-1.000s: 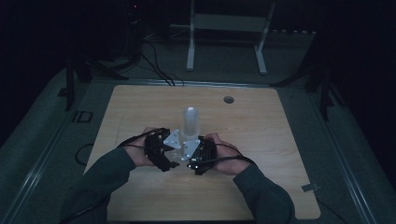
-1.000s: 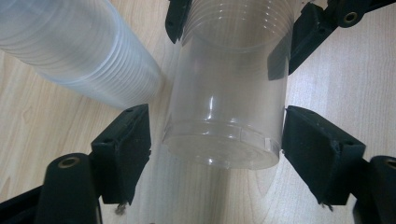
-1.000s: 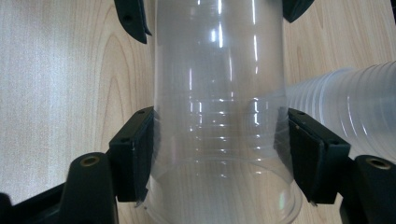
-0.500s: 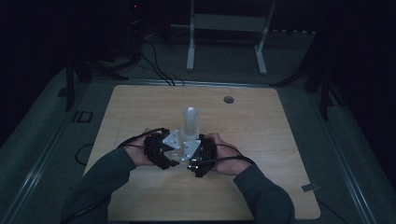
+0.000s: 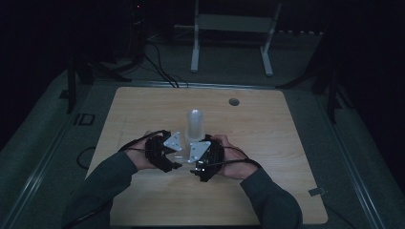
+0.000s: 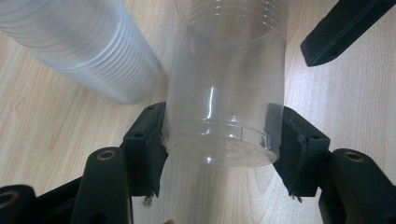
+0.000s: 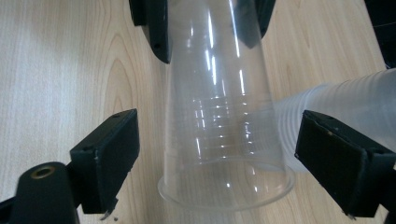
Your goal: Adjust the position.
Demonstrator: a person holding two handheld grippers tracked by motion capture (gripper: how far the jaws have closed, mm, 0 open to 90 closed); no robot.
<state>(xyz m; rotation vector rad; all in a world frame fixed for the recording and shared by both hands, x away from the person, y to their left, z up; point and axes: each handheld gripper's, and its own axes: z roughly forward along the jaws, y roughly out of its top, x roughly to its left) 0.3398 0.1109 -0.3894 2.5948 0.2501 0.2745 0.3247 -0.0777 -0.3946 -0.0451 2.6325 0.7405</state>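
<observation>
Cup handover, midair above table [image 5: 143, 205] near edge. Left gripper [image 6: 219, 140] jaws clamped on base of clear cup [image 6: 226, 93]; right gripper [image 7: 210, 149] jaws just opened, standing clear of cup rim both sides, no contact. Advice: hold left grip steady, avoid crushing thin wall; draw right gripper straight back. Cup stack [image 5: 195, 125] at 12 o'clock, apparently upright; high view dim.

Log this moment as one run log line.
left gripper: shut on clear cup base | right gripper: jaws just opened, clear of the rim | cup stack: on table
</observation>
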